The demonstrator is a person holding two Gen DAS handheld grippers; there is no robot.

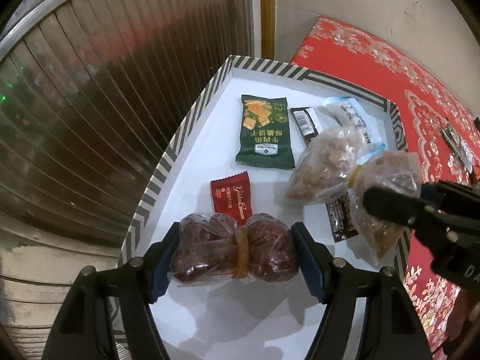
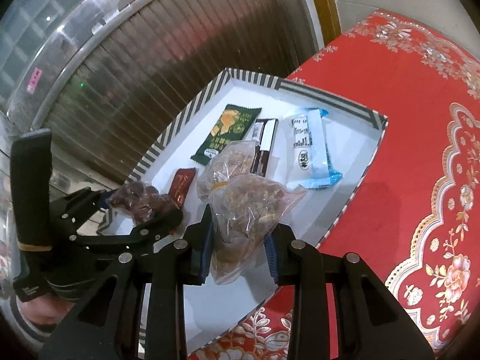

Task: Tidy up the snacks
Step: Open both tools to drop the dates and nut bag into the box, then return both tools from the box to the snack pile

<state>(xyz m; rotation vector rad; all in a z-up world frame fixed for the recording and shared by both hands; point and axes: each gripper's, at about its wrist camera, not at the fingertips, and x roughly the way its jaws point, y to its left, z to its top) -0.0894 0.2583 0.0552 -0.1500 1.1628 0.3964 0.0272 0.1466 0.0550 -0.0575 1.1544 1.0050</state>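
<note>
Left wrist view: your left gripper [image 1: 234,255] is clenched on the bag of red dates [image 1: 234,247], blue pads pressing its two ends, right over the near end of the striped box [image 1: 186,117]. The bag is clear plastic, dark red fruit inside, cinched at the middle by a tan rubber band [image 1: 241,253] into two lobes. Just beyond it lies a red wrapper [image 1: 232,195], its near end tucked under the bag. Further in sits the green cracker pack [image 1: 264,133], flat on the white floor of the box. To the right, your right gripper [image 1: 390,207] comes in from the edge holding the bag of nuts [image 1: 354,174], which hangs above a dark sachet [image 1: 340,219].

Right wrist view: your right gripper [image 2: 238,252] is grasping the bag of nuts [image 2: 240,198] by its lower part, pads on both sides. It is clear, stuffed with brown pieces, pinched by a yellow band [image 2: 219,184]. It hangs over the box [image 2: 330,99], which rests on a red flowered cloth [image 2: 405,150]. Behind it lie a brown bar [image 2: 264,147] and a light blue packet [image 2: 312,153]. At left, your left gripper [image 2: 144,210] holds the dates [image 2: 141,201] at the box's near corner.
</note>
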